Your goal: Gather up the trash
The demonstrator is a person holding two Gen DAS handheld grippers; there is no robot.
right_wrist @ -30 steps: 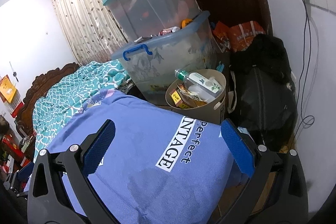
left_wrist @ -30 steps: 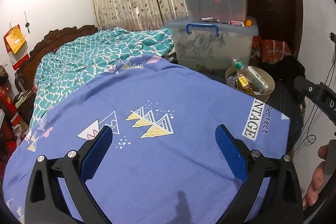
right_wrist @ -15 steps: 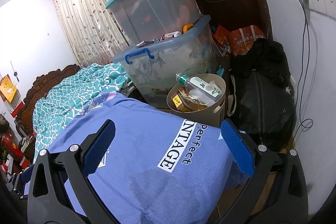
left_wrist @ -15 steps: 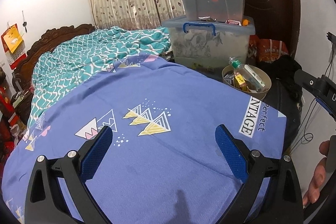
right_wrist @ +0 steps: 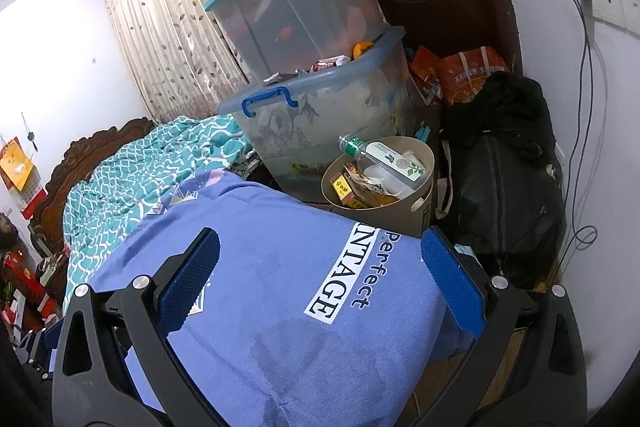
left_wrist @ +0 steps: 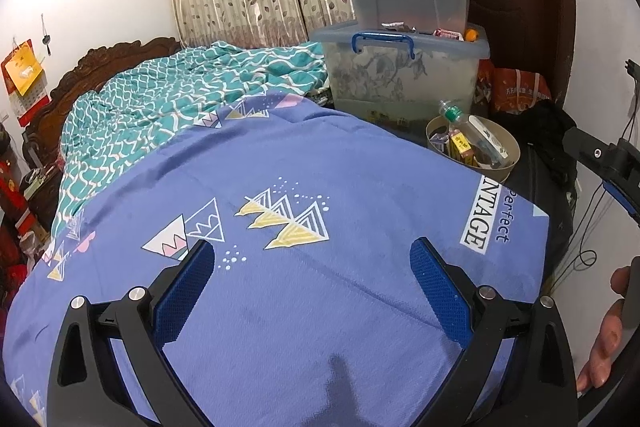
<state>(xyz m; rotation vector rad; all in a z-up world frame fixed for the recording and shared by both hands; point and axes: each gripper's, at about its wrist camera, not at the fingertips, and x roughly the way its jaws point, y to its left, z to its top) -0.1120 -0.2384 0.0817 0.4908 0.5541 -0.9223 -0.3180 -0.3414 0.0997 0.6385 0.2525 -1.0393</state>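
A round tan bin [right_wrist: 416, 211] stands beside the bed's far corner, holding a clear bottle with a green cap [right_wrist: 372, 151], a yellow box [right_wrist: 342, 187] and wrappers. It also shows in the left wrist view [left_wrist: 508, 171]. My left gripper [left_wrist: 312, 279] is open and empty above the blue bedsheet [left_wrist: 280, 195]. My right gripper [right_wrist: 320, 267] is open and empty above the sheet's corner, short of the bin.
Stacked clear storage boxes [right_wrist: 320, 99] stand behind the bin. A black bag [right_wrist: 504, 187] and an orange bag [right_wrist: 468, 75] lie to the right by a dark door. A teal quilt [left_wrist: 168, 99] covers the bed's far part. Cables [right_wrist: 584, 107] hang on the right wall.
Both grippers have drawn back and lifted slightly; the bin and boxes look a little farther away. Both stay open.
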